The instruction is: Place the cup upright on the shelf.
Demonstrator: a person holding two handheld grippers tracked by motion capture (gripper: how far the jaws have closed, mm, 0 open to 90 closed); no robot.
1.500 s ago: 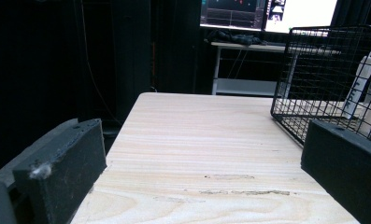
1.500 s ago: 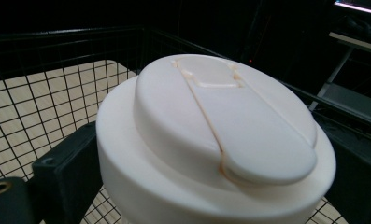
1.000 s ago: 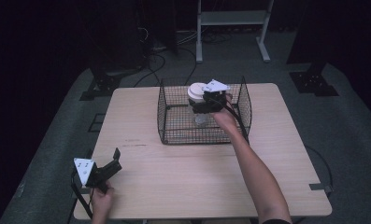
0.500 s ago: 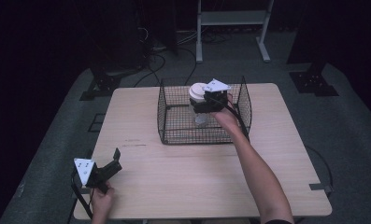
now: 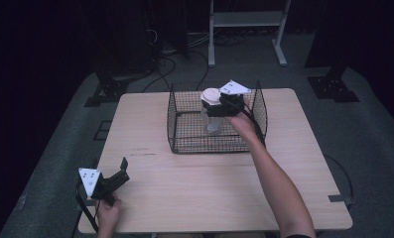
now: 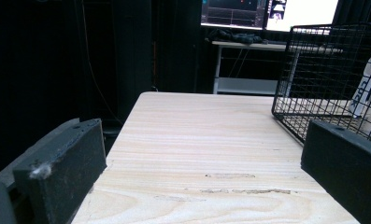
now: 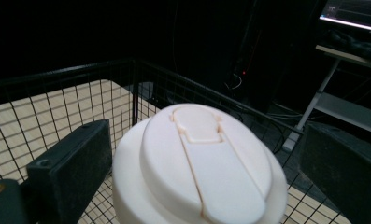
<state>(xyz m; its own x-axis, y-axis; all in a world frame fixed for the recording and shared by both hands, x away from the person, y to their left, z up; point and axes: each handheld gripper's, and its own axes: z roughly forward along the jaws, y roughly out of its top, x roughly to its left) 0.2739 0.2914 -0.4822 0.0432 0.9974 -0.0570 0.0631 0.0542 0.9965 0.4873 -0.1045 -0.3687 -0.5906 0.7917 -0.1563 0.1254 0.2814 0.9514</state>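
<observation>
A clear bottle with a white flip-top lid is seen upright inside the black wire basket at the far middle of the wooden table. The right gripper is positioned at the lid, its jaws spread to either side of it with gaps visible, not clamped. The left gripper is rested near the table's near left corner, jaws wide apart and holding nothing.

No legible txt/labels on anything.
</observation>
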